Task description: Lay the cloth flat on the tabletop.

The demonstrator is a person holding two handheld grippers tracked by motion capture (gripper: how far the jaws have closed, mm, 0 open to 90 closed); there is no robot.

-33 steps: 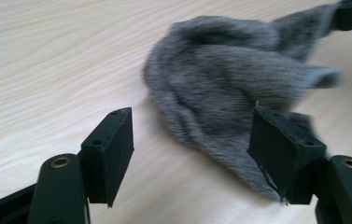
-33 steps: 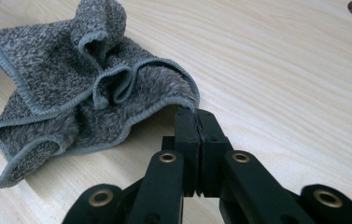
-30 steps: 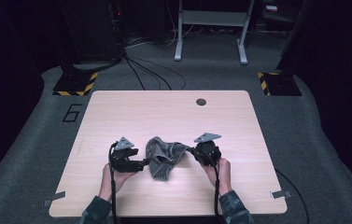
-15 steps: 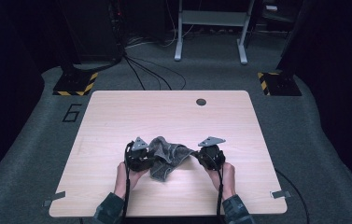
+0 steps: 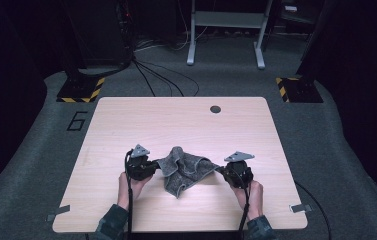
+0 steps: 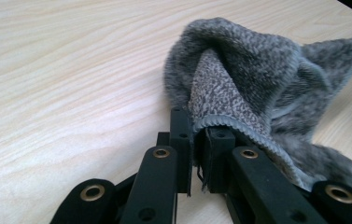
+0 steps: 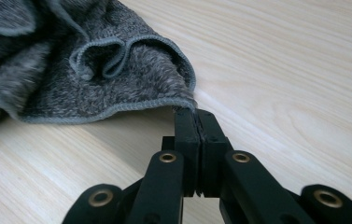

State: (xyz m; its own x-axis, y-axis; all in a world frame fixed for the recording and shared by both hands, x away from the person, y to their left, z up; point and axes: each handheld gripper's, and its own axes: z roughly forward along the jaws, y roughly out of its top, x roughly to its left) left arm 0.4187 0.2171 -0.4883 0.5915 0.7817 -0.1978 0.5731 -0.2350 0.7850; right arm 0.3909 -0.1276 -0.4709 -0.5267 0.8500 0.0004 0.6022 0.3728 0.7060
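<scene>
The grey towel (image 5: 183, 170) lies crumpled on the counter (image 5: 176, 120), well short of the round hole (image 5: 215, 109) at the far edge. The left claw (image 6: 197, 140), apart from the towel a second ago, has just been closing and now pinches its hemmed edge. The right claw (image 7: 195, 122) stays clamped on the opposite corner, so both ends look ready for spreading.

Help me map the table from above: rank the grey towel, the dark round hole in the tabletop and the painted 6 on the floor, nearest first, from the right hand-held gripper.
1. Grey towel: beside the right hand-held gripper, corner pinched.
2. Dark round hole: far table edge.
3. Painted 6: floor, far left.
</scene>
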